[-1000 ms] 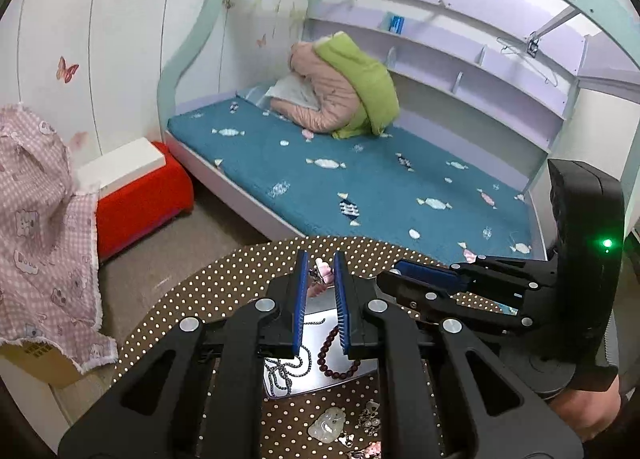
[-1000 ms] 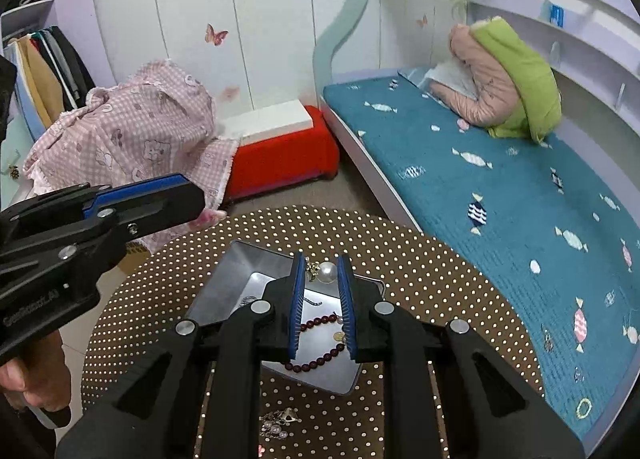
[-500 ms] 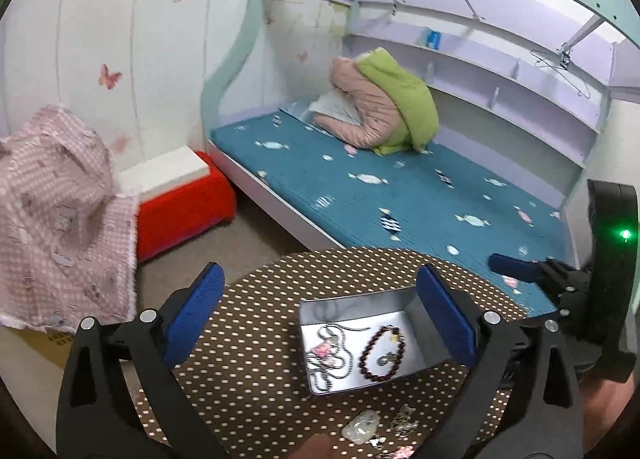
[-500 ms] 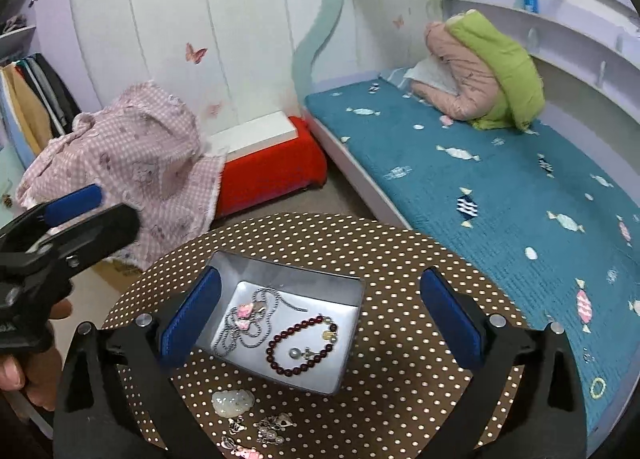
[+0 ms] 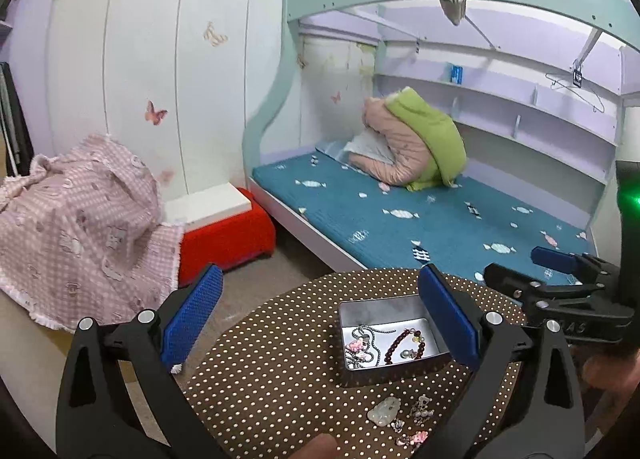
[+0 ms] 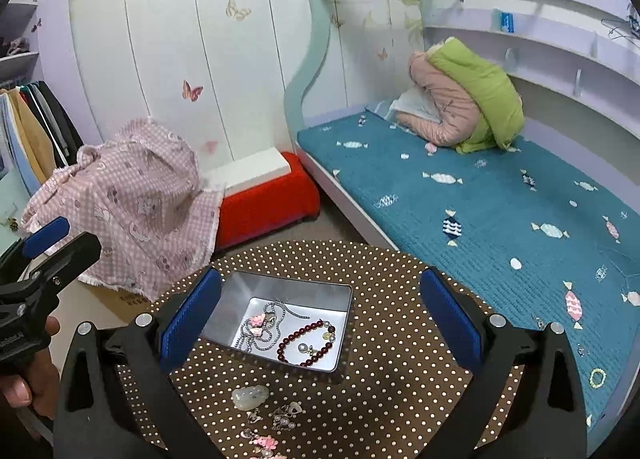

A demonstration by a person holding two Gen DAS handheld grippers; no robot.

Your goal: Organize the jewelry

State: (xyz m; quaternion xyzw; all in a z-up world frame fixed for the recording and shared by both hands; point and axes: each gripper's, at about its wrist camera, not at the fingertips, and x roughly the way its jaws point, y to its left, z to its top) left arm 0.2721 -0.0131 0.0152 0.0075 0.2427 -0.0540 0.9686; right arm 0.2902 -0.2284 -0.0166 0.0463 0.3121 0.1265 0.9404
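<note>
Your left gripper (image 5: pixel 320 323) and right gripper (image 6: pixel 320 323) both gape empty above one metal tin (image 6: pixel 344 299) holding one red bead bracelet (image 6: pixel 306 343) and one silver chain (image 6: pixel 272 323).

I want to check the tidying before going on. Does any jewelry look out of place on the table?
Yes. A pale jade-like pendant and several small charms lie loose on the dotted tablecloth, outside the metal tin. The silver chain and red bead bracelet are already inside. Nothing looks spilled or damaged.
</note>
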